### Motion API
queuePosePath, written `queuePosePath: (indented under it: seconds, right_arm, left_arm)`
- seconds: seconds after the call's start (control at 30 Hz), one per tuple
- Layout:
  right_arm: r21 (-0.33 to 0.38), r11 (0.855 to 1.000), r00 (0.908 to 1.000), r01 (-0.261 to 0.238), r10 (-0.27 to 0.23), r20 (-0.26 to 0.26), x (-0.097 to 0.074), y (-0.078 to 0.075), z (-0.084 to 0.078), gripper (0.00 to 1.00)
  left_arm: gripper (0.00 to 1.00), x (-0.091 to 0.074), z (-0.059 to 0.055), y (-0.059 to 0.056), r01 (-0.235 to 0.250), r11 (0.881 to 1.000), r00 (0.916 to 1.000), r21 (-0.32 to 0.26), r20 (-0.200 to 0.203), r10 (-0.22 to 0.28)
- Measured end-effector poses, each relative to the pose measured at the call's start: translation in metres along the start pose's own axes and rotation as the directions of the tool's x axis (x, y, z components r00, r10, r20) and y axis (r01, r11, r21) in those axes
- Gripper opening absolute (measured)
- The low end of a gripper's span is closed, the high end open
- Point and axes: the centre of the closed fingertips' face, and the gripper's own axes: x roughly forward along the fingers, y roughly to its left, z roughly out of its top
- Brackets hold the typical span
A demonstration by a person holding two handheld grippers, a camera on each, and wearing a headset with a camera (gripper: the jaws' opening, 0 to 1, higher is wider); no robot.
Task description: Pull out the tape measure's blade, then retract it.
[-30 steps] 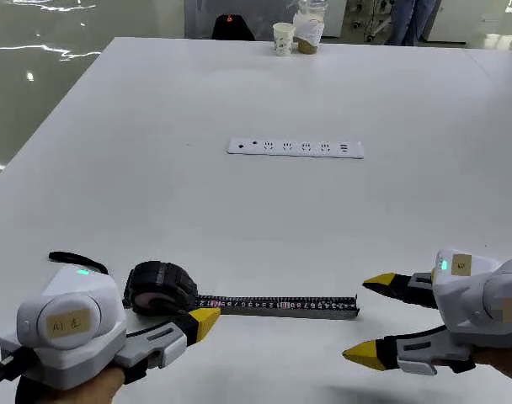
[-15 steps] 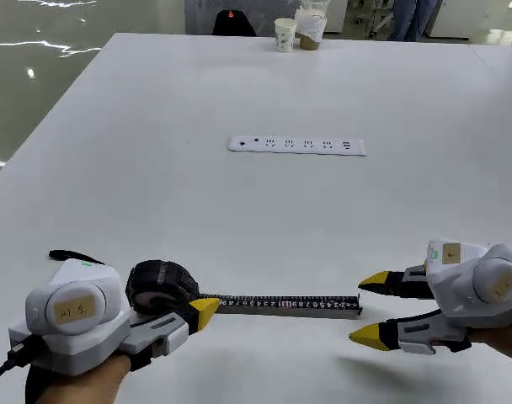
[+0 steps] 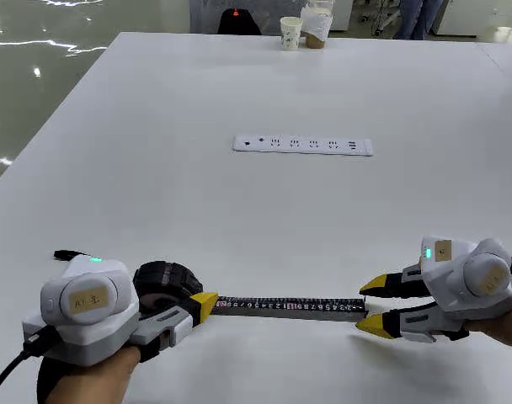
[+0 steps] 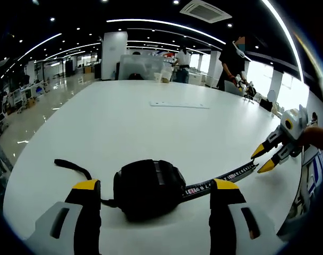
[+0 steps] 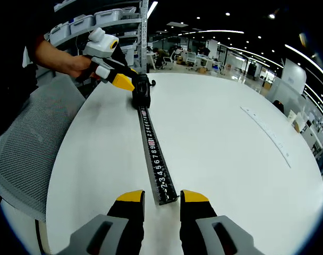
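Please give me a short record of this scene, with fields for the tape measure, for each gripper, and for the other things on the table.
table: white
case: black, resting on the table
blade: pulled out of the case, flat on the table
left gripper: open, jaws on either side of the case, gaps showing
right gripper: open, jaws on either side of the blade's end; cannot tell if they touch it
power strip: mid-table, away from the tape
cup: far edge

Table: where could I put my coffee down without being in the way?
Free: the wide table between power strip and tape measure, and from strip to paper cup. Crowded: the near edge, with blade, left gripper, right gripper.
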Motion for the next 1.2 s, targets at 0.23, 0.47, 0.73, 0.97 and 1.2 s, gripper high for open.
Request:
queuePosePath:
  seconds: [0.23,0.47,0.73,0.97,1.2]
  right_arm:
    - [-0.021,1.000,0.9996,-0.021,0.021,-0.021,0.007,-0.002,-0.004,0.18]
    - [-0.040,0.999,0.9990,-0.025,0.024,-0.038,0.010,-0.004,-0.008,0.13]
    - [-0.021,0.999,0.9992,-0.025,0.025,-0.031,0.010,-0.004,-0.007,0.13]
    - [0.023,1.000,0.9995,-0.021,0.021,-0.023,0.009,-0.004,-0.009,0.13]
    - [0.028,0.999,0.9998,-0.018,0.018,-0.010,0.010,-0.003,-0.010,0.12]
  left_arm:
    - [0.73,0.004,-0.002,-0.001,-0.010,1.000,0.9998,-0.018,-0.018,0.010]
    - [0.67,0.007,-0.003,0.004,-0.046,0.998,0.9984,-0.049,-0.035,0.045]
    - [0.62,0.013,-0.008,0.006,-0.061,0.995,0.9963,-0.081,-0.065,0.056]
    - [0.61,0.015,-0.010,0.008,-0.078,0.992,0.9948,-0.097,-0.074,0.071]
    - [0.60,0.020,-0.013,0.010,-0.106,0.988,0.9912,-0.115,-0.092,0.096]
